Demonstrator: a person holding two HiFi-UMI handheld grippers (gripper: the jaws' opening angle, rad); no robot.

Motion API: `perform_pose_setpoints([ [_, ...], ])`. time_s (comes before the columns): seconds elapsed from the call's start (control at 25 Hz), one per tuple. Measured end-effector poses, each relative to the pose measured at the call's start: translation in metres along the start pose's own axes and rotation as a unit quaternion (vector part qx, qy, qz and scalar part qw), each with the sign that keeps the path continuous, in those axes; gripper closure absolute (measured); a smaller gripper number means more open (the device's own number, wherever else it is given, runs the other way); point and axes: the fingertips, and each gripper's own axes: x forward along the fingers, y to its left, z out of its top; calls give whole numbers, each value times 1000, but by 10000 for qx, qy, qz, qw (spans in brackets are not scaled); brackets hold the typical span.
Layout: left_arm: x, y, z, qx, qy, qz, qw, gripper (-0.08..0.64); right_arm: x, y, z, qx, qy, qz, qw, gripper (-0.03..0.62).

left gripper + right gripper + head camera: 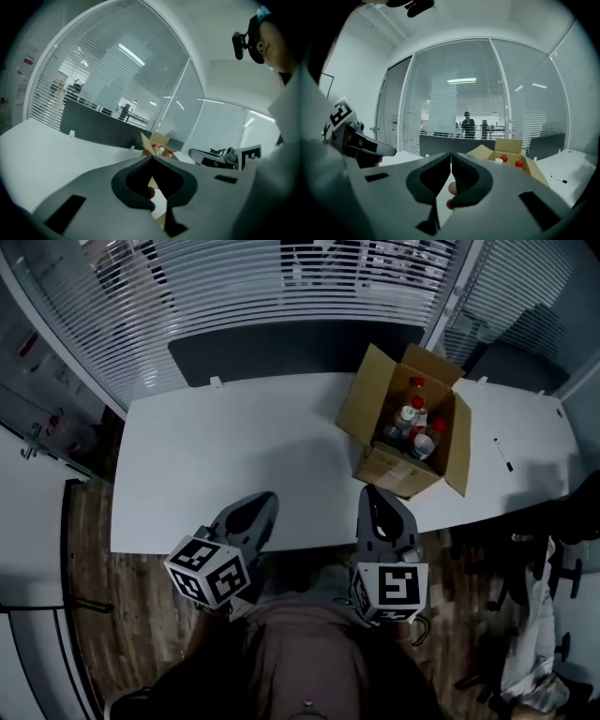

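right gripper (378,502) is the nearer one to the open cardboard box (386,468), which stands on the white table (234,456) just ahead and slightly to its right. red-capped bottles (412,418) stand upright inside. left gripper (255,512) has the box well off to its right. both grippers' jaws meet at the tips, holding nothing, and both hang low at the table's near edge, pointing forward.

The walls of the box (367,399) hide the lower parts of the bottles (411,416), so their number is not sure. The small dark thing (503,455) on the tabletop (234,456) is too small to name
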Motion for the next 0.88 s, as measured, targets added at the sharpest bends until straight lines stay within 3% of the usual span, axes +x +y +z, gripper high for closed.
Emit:
perform_pose_setpoints([
  [0.36, 77, -22, 5, -16, 55, -30, 10000, 552, 26, -91, 4, -229, 87, -189, 9995, 568],
  [0.76, 117, -26, 10, -32, 45, 193, 9998, 552, 69, -165, 12, -405, 217, -257, 9986, 565],
  [0.88, 127, -27, 12, -25, 67, 222, 9997, 552, 86, -175, 6, -405, 408, -92, 9983, 521],
])
